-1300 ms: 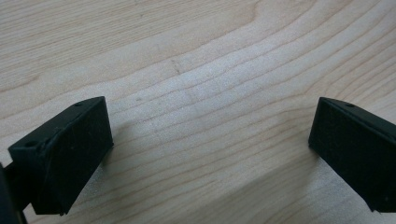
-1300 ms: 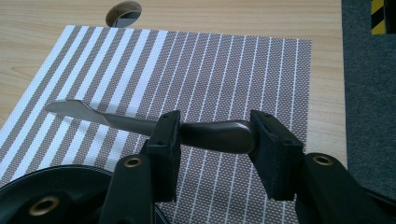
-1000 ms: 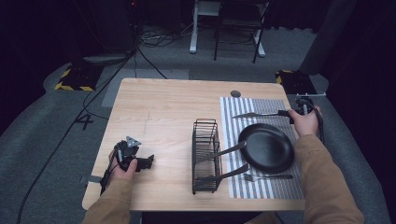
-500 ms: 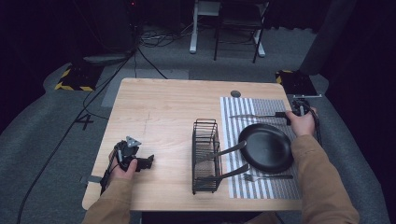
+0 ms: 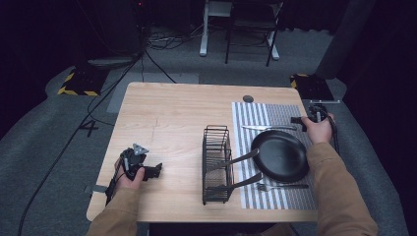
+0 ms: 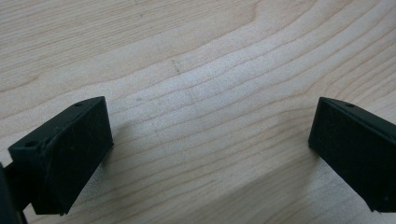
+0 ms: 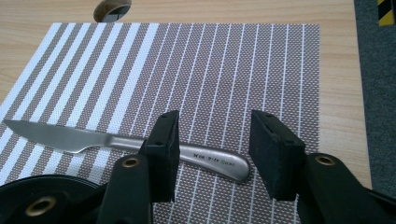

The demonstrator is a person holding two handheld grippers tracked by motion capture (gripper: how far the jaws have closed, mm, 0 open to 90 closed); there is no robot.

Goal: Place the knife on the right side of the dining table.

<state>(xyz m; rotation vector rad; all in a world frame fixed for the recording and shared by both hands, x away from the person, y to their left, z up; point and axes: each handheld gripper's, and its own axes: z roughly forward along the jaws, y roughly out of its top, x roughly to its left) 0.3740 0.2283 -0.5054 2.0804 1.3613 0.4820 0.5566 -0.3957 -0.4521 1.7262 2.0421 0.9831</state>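
Change: none; both hands stay put.
Right gripper (image 7: 212, 154): half-spread astride knife (image 7: 116, 142) handle, placemat's (image 7: 233, 70) far edge; grab pending.
Left gripper (image 6: 205, 154): spread, empty.

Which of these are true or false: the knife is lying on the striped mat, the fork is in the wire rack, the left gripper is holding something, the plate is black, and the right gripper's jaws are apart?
1. The knife lies on the striped mat. True.
2. The fork is in the wire rack. False: it lies on the mat, on the person's side of the plate; the rack holds two other utensils.
3. The left gripper holds something. False: its jaws stand open over bare table.
4. The plate is black. True.
5. The right gripper has its jaws apart. True: they stand open over the knife's handle without pressing on it.
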